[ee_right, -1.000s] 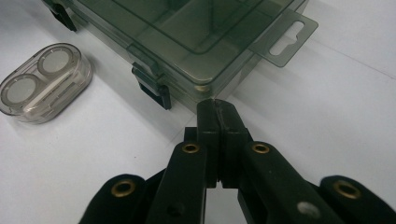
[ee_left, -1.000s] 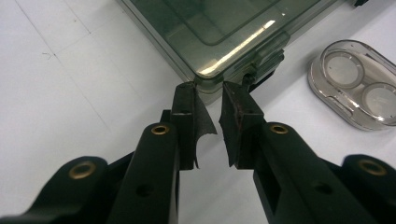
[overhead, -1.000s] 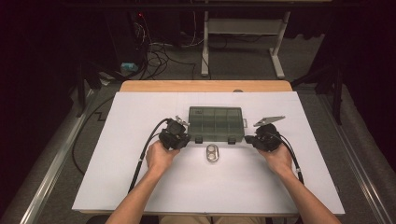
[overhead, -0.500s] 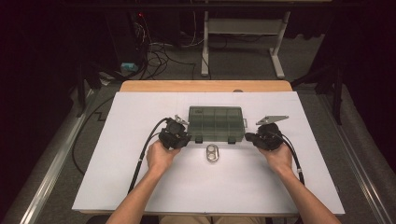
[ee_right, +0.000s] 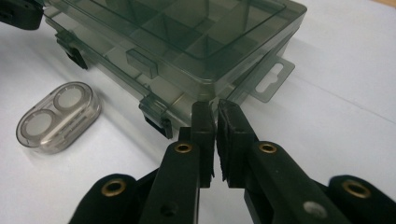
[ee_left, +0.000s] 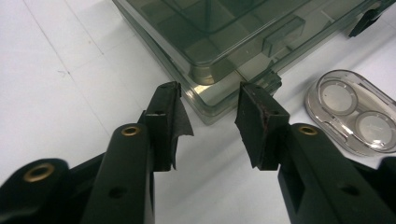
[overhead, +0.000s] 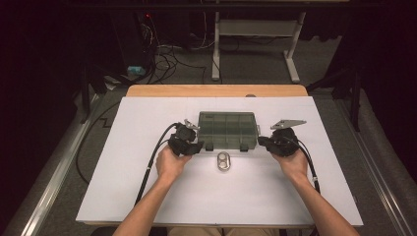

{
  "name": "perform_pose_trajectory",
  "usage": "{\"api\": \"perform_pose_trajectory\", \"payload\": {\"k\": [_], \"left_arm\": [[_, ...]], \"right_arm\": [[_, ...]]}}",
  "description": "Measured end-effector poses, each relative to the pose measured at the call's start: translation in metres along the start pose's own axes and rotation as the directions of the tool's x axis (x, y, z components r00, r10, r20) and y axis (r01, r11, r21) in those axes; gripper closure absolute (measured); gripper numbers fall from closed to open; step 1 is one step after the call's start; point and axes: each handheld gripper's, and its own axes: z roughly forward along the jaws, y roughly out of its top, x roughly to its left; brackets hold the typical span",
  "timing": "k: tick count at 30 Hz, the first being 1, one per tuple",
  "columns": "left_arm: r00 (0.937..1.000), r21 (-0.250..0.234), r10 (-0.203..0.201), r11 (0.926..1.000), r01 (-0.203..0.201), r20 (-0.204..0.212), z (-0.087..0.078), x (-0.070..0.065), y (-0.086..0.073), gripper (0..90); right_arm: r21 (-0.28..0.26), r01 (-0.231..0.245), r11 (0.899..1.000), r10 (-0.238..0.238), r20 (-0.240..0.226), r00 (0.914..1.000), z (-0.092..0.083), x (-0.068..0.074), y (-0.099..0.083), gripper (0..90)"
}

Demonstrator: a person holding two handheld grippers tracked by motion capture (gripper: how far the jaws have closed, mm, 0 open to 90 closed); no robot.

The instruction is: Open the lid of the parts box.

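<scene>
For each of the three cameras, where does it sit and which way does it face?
High view: above the table, facing forward and down; forearms, hands, left tongs, right tongs.
Left gripper view: rides the left tongs, open, facing the box corner.
Right gripper view: rides the right tongs, nearly closed at the box's corner.
Shared: box and small clear case.

My desk [overhead: 147, 196] is covered by a white sheet, with a strip of bare wood showing along its far edge. On it, near the middle, I see a smoky-green clear compartment box [overhead: 227, 129] lying flat with its lid shut and two dark latches facing me. Just beside its near edge lies a small clear oval case [overhead: 224, 161] with two round wells, probably a contact lens case, apart from the box.
</scene>
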Motion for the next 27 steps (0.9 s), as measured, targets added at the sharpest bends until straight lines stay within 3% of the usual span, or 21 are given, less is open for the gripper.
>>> {"api": "perform_pose_trajectory", "payload": {"k": [10, 14, 16, 27], "left_arm": [[0.9991, -0.025, 0.020, 0.9995, -0.021, -0.038, -0.002, -0.007, 0.012, 52.9], [0.9911, -0.029, 0.069, 0.9970, -0.072, -0.114, -0.002, -0.014, 0.018, 44.9], [0.9888, -0.039, 0.068, 0.9965, -0.074, -0.133, -0.002, -0.016, 0.021, 42.3], [0.9884, -0.078, 0.057, 0.9946, -0.069, -0.141, -0.005, -0.011, 0.032, 40.7]], "right_arm": [[-0.022, 0.004, 1.000, -0.004, 0.003, 1.0000, -0.004, 0.001, 0.006, 84.4], [-0.031, 0.005, 1.000, -0.004, 0.008, 1.0000, -0.007, 0.002, 0.011, 82.5], [-0.034, 0.006, 0.999, -0.005, 0.013, 0.9999, -0.007, 0.002, 0.012, 82.2], [-0.037, -0.006, 0.999, 0.006, 0.018, 0.9998, -0.007, 0.000, 0.016, 80.8]]}}
